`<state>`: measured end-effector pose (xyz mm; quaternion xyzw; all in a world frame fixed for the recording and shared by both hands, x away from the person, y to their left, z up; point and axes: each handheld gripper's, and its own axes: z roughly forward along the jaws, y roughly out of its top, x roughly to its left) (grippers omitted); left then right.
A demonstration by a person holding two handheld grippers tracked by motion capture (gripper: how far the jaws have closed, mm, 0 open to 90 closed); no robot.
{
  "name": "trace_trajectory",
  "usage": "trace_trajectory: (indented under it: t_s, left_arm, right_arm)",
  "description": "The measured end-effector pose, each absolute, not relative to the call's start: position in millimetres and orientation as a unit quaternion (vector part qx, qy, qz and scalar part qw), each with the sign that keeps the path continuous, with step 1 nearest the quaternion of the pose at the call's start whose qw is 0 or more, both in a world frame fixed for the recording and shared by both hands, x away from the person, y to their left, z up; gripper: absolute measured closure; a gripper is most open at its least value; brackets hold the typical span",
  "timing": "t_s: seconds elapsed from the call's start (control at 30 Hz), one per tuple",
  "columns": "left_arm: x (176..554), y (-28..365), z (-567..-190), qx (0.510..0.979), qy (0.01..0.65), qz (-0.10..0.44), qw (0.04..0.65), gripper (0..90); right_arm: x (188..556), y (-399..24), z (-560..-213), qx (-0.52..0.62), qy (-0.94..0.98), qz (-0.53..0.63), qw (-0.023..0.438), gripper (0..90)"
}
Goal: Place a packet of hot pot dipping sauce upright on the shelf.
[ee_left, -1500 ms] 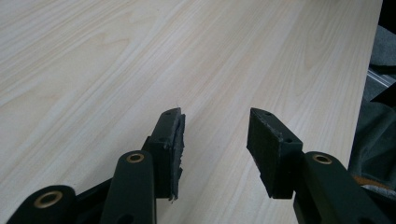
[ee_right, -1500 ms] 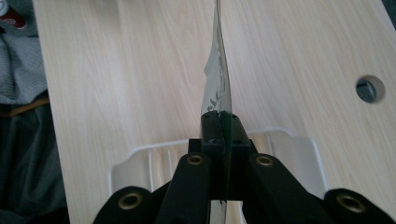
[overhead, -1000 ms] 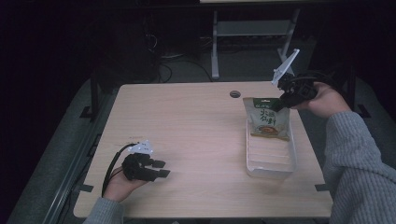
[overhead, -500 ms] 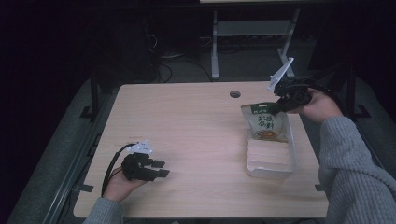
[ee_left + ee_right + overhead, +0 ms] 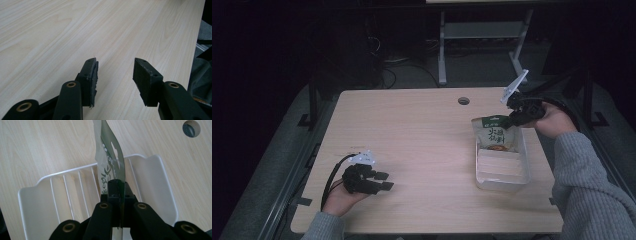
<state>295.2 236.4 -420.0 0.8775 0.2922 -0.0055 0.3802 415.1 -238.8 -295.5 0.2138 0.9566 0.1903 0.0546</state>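
A green and tan snack packet (image 5: 496, 135) hangs upright over the far end of a white ribbed tray (image 5: 522, 175) at the table's right side. My right gripper (image 5: 510, 121) is shut on the packet's top edge. From the right gripper view, the packet (image 5: 110, 162) runs edge-on away from the closed jaws, above the tray (image 5: 45, 195). My left gripper (image 5: 384, 181) rests low at the table's near left, jaws open. In the left gripper view its two pads (image 5: 142, 77) stand apart over bare wood (image 5: 75, 30).
A round cable hole (image 5: 463, 100) sits in the table near the far edge, also seen as the hole (image 5: 191, 128) beyond the tray. A grey-sleeved arm (image 5: 592, 190) reaches along the table's right edge. A metal desk frame (image 5: 477, 35) stands behind the table.
My right gripper has come down with the packet, whose lower end now sits in the tray's far end. The left gripper has stayed where it was.
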Motion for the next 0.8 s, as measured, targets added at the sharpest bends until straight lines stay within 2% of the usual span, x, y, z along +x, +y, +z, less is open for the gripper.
trace_trajectory:
  t_s: [0.37, 0.8]
  left_arm:
    - [295, 235, -421, 0.879, 0.291, -0.006, 0.378, 53.8]
    - [295, 234, -421, 0.879, 0.291, -0.008, 0.378, 53.6]
  right_arm:
    - [408, -256, -305, 0.234, 0.949, 0.201, 0.058, 87.4]
    - [405, -260, -302, 0.246, 0.939, 0.227, 0.074, 79.5]
